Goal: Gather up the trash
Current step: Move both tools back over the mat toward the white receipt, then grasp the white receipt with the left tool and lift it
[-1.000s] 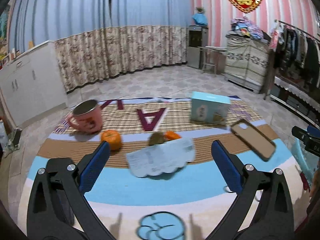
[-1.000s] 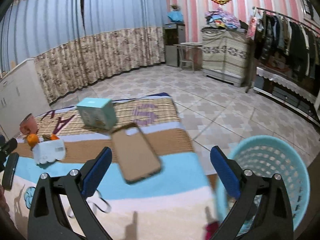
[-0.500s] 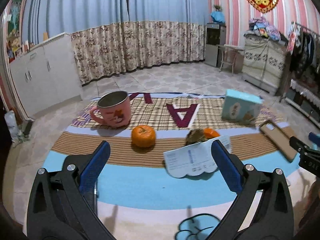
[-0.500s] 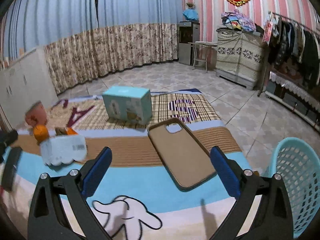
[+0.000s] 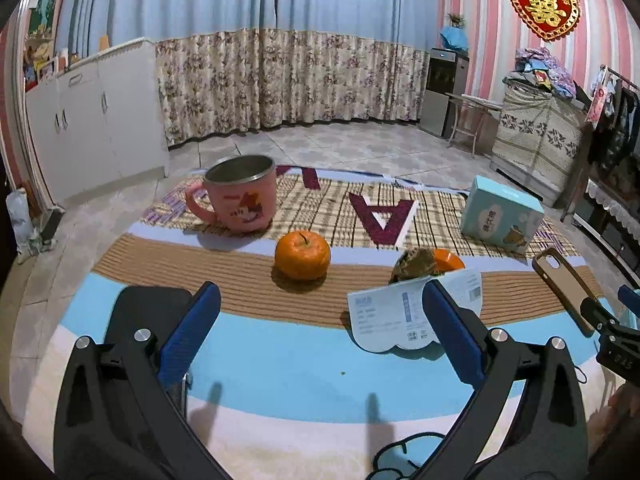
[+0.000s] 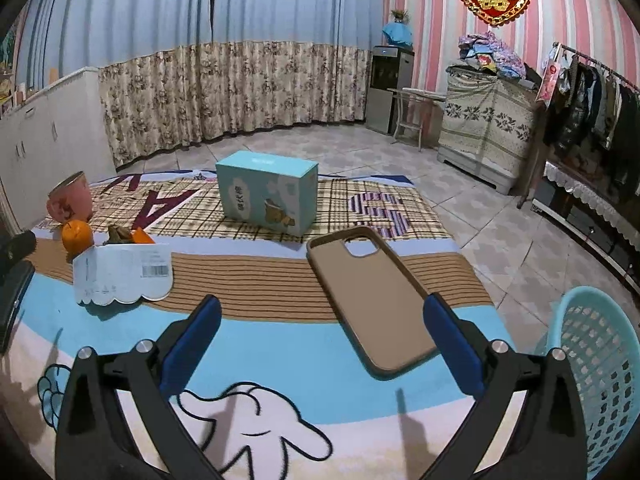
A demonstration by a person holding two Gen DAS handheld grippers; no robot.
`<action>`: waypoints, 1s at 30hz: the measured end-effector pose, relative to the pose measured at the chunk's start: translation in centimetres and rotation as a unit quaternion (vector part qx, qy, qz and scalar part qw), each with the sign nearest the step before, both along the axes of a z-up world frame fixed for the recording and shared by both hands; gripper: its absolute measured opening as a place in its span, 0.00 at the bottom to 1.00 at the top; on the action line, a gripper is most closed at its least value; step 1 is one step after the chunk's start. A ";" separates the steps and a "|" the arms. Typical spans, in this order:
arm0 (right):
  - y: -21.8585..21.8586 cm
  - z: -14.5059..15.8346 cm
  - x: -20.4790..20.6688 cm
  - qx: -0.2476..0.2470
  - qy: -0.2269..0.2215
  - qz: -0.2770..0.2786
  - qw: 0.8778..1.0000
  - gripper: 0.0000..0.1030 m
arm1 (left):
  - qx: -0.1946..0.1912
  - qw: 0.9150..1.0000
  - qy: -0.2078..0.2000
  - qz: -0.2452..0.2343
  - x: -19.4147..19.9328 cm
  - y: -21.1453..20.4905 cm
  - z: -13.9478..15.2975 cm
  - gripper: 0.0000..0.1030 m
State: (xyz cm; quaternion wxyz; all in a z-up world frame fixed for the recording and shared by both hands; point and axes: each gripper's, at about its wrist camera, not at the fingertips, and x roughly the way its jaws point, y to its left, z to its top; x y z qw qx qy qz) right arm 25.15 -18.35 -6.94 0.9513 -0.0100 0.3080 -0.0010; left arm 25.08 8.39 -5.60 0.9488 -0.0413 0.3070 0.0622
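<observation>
**Both grippers open above the mat, trash lying between them**

At the far left of the mat [image 5: 260, 364] stands a pink cup [image 5: 240, 200], upright, with its handle turned left. Just right of it and nearer the camera sits a whole orange [image 5: 302, 255], apart from the cup. Further right lies a scrap of brownish peel [image 5: 414, 265] touching an orange piece of peel [image 5: 448, 260]; a white paper slip [image 5: 404, 314] with printed text leans up just in front of both. The left gripper [image 5: 320, 320] hovers over the blue band of the mat, jaws spread wide and holding nothing; its right finger overlaps the paper slip in the left wrist view, though contact cannot be told.

Behind and to the right stands a light blue box [image 6: 267, 197] on the checked part of the mat. Right of it a brown phone case [image 6: 370, 296] lies flat, inside up. The right gripper [image 6: 320, 334] hangs near the case, jaws wide, empty. At the far right, off the mat on the tiled floor, stands a light blue basket [image 6: 600, 364].
</observation>
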 end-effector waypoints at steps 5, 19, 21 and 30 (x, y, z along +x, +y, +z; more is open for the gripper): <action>0.5 -1.0 0.8 -0.020 0.027 0.017 0.999 0.96 | -0.030 0.998 0.037 -0.043 1.0 -0.9 -1.5 0.95; -2.3 -0.7 1.8 0.020 0.058 -0.012 0.998 0.96 | -0.046 0.991 0.102 -0.077 6.5 -4.9 -4.8 0.95; -2.7 -0.6 1.9 0.025 0.056 -0.015 0.998 0.96 | -0.032 0.989 0.123 -0.075 7.4 -5.4 -5.5 0.95; -3.5 -0.7 2.4 0.062 0.062 -0.023 0.996 0.96 | -0.068 0.988 0.102 -0.092 5.8 -4.0 -4.8 0.80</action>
